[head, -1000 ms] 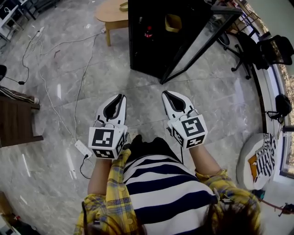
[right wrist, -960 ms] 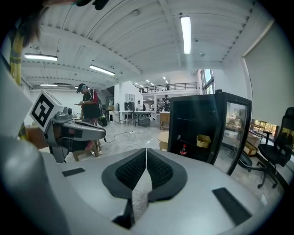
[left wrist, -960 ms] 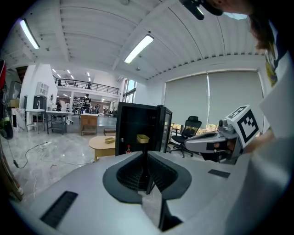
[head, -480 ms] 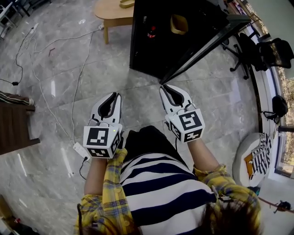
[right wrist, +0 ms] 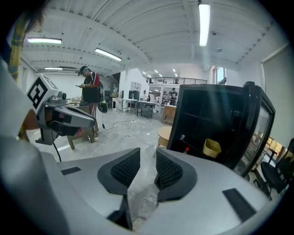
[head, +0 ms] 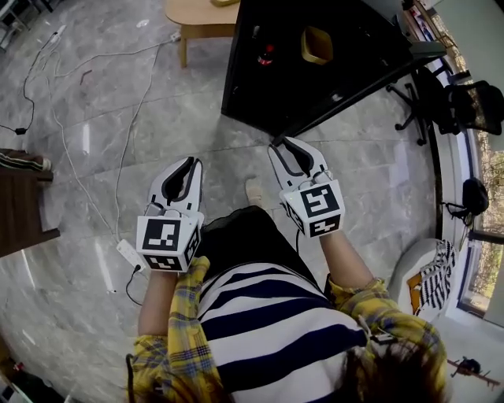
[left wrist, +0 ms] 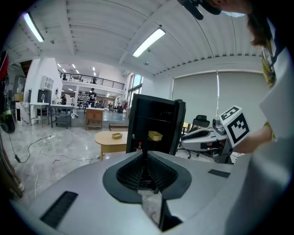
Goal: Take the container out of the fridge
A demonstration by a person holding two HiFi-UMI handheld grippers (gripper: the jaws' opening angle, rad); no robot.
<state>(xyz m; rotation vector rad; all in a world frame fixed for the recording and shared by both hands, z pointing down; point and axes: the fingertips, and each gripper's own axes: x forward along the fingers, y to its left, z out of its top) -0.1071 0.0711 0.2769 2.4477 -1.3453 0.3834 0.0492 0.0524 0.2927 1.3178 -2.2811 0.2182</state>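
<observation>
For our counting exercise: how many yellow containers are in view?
2: a yellow container inside the black fridge, a shallow yellow container on the wooden table beside it. Others may be hidden.

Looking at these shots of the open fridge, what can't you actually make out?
Yellow container, head view: too small and shadowed to tell if it holds anything.
Red-capped bottle, head view: label too small to read.
Wooden table, head view: cut off by the top edge.
Fridge, right gripper view: lower shelves lost in darkness.
</observation>
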